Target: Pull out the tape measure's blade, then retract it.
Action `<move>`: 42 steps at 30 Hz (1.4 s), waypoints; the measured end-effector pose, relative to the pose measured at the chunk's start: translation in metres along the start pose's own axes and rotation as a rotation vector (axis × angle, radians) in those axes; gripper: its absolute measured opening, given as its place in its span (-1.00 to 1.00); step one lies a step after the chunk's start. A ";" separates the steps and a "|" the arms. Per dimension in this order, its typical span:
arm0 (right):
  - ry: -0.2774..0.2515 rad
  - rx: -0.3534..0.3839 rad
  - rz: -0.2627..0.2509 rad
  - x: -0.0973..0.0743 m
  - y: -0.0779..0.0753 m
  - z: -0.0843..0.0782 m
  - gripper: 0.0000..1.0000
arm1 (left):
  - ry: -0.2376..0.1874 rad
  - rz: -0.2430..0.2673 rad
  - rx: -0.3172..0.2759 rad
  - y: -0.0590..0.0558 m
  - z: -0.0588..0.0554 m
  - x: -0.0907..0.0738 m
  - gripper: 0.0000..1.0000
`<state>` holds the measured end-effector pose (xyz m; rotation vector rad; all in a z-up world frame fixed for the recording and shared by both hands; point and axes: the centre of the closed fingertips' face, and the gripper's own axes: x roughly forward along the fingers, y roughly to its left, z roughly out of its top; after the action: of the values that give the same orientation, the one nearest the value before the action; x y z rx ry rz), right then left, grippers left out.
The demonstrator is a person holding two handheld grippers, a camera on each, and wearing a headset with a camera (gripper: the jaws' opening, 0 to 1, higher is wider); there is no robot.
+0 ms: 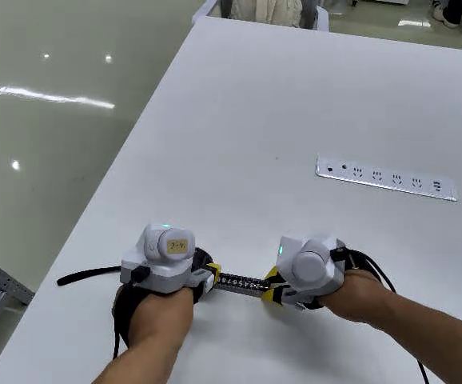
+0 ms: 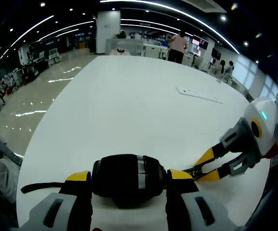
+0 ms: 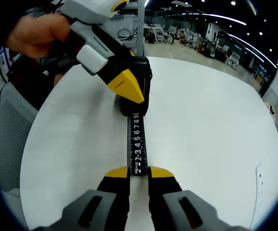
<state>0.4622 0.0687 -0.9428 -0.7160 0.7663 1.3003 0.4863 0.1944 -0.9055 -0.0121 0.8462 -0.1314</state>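
The black tape measure case [image 2: 128,179] sits between the yellow-tipped fingers of my left gripper [image 2: 128,177], which is shut on it; the same case [image 3: 138,72] rests on the white table near its front edge. A short stretch of black blade [image 3: 137,142] with white numerals runs out of the case to my right gripper [image 3: 138,171], shut on the blade's end. In the head view the left gripper [image 1: 205,276] and right gripper [image 1: 269,286] face each other with the blade [image 1: 241,282] stretched between them.
A white power strip [image 1: 386,178] lies on the table [image 1: 247,136] to the far right of the grippers. A black strap [image 1: 83,277] trails left from the case. The table's left edge drops to a glossy floor. People and chairs stand beyond the far end.
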 end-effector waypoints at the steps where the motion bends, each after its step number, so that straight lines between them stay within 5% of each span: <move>1: -0.002 0.001 -0.001 0.000 0.000 0.001 -0.74 | 0.000 0.000 0.000 0.000 0.000 0.000 0.17; 42: -0.041 -0.014 0.013 0.020 0.004 0.037 -0.74 | -0.004 -0.007 0.002 0.000 0.001 -0.002 0.16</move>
<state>0.4634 0.1106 -0.9383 -0.6946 0.7307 1.3292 0.4857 0.1948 -0.9038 -0.0140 0.8418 -0.1389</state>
